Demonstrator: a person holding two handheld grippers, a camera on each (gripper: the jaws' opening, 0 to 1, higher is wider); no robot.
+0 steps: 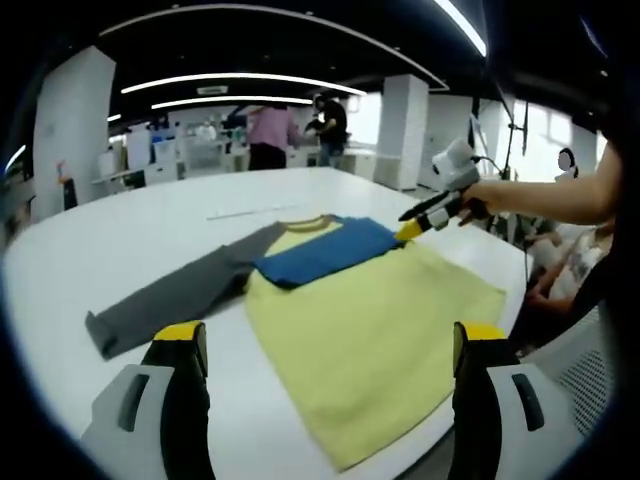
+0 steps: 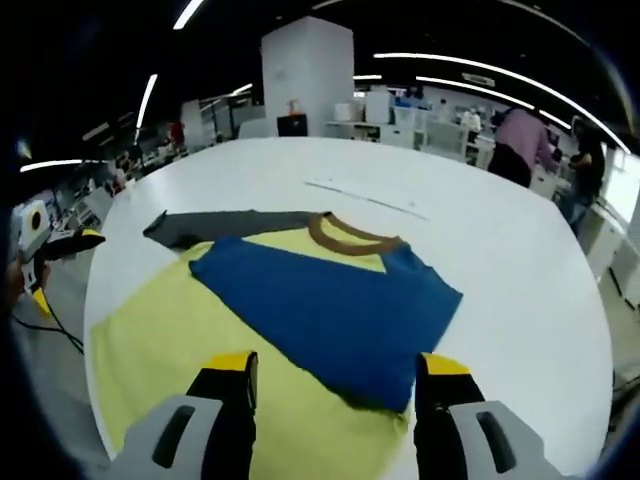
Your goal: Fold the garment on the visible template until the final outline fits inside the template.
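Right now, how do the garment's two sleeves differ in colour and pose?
The blue sleeve is folded inward, lying across the yellow body of the garment. The gray sleeve is still spread out flat on the white table, pointing away from the body. Blue covers part of the chest below the brown collar; gray covers nothing. Both lie flat, and neither is held by a claw.

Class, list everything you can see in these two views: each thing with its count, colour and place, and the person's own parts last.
Garment: one, yellow body, brown collar, lying flat on the table.
Blue sleeve: one, folded across the chest.
Grey sleeve: one, stretched out sideways on the table.
Table: one, white, rounded.
Pillars: white, behind the table.
People: a few, standing at the back.
Right claw: yellow-tipped, at the garment's shoulder edge.
Left claw: open, above the hem.
Hand: one, holding the right claw.
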